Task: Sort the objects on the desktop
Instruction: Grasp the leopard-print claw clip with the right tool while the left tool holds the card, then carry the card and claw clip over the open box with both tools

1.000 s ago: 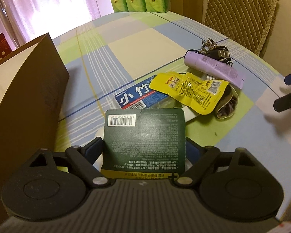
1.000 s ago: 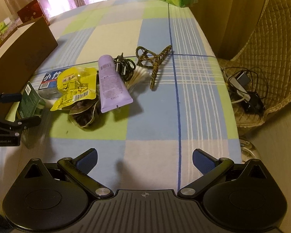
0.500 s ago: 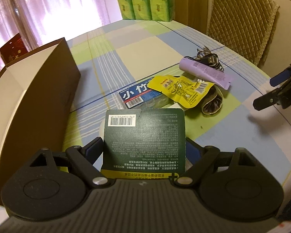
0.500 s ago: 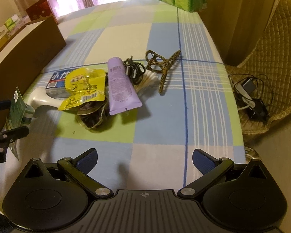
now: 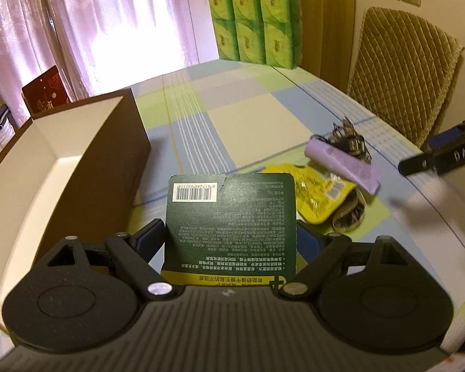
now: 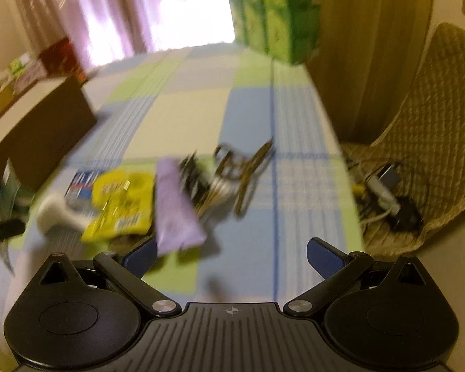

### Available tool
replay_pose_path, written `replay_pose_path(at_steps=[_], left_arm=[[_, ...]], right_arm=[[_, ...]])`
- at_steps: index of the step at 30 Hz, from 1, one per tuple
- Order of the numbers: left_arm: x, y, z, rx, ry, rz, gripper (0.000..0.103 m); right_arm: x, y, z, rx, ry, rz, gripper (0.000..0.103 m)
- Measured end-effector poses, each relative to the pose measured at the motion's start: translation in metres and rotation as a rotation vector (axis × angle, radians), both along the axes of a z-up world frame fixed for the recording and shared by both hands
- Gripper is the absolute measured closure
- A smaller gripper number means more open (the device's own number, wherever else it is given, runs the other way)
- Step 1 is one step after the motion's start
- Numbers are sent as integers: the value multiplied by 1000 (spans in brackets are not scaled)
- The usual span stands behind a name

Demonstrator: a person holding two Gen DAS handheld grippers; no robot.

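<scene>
Left claw (image 5: 231, 241) clamped on dark green packet (image 5: 231, 217) at centre frame, open brown box (image 5: 77, 167) at left, right claw (image 6: 231, 252) spread wide and empty, purple tube (image 6: 175, 207) just above its left finger, view blurred

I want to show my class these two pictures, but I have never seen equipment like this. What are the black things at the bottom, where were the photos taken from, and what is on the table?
Each picture comes from a camera on a hand-held two-finger gripper that a person carries. The left gripper is shut on a dark green packet, beside an open brown box. The right gripper is open and holds nothing; its view is blurred. On the checked tablecloth lie a purple tube, a yellow snack pouch, tangled cables and a hair claw clip.
</scene>
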State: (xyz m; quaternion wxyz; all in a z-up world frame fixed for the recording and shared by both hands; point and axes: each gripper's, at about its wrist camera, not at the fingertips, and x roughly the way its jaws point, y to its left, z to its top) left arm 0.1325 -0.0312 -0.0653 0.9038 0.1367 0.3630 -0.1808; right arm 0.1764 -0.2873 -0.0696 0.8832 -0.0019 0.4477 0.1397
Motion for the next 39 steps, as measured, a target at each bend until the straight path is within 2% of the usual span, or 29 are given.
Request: replay_pose_path(at_steps=[6,9,14,19,25,32,39], left_arm=[[21,-5,3,4,-9,2,17],[35,-6,4,5,-10,7,17],[54,-7,5,4,-9,12,17],[68,-9,1,12,3,4,17],[79,-8,-2,10,25,-1,17],[83,-8,-3,11,36,-14,17],[80,-7,8,-10,24,-30,17]], right_arm=[[39,-1,4,-4,-23,-13,19],[57,4,-2,-13,-4,-14,28],[80,12,-12,5,22,-27,36],[103,22,-22,21,66,-36,41],[126,29,-48,3,155,-72,57],[129,22,-47,8,115,-102,60],[111,4,-13,14,41,-146,60]])
